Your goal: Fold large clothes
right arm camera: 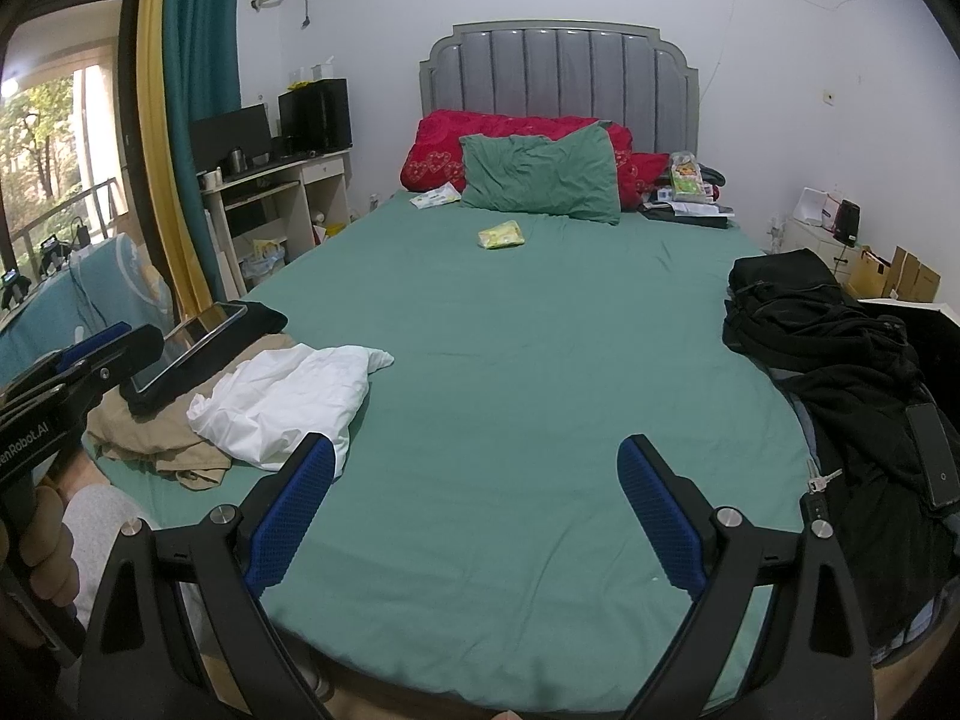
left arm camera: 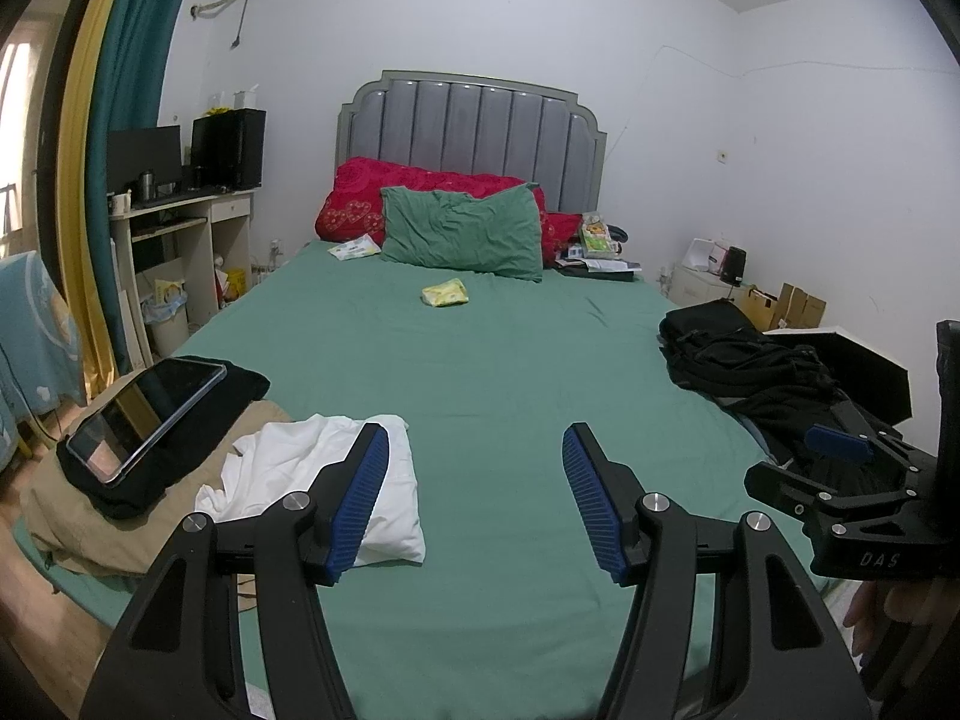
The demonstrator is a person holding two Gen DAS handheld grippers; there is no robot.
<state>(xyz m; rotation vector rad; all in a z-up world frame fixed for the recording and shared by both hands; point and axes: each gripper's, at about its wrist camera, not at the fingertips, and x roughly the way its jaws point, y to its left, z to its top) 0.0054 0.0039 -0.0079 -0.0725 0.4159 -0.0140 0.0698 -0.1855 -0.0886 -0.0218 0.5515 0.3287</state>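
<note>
The green-sheeted bed (left arm camera: 480,360) fills the room ahead of you. Your left gripper (left arm camera: 474,498) and right gripper (right arm camera: 477,510) hover above its near edge, tilted slightly down, jaws wide and empty. The white garment (left arm camera: 324,480) lies crumpled at near left, its long axis running toward the headboard (left arm camera: 474,126).

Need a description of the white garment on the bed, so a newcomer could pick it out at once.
Start at the bed with the green sheet and go to its near left corner, where a pile of clothes sits. The white garment lies crumpled on the pile's inner side, partly over a tan garment. It is the only white cloth there; the black garment behind it carries a tablet.
</note>
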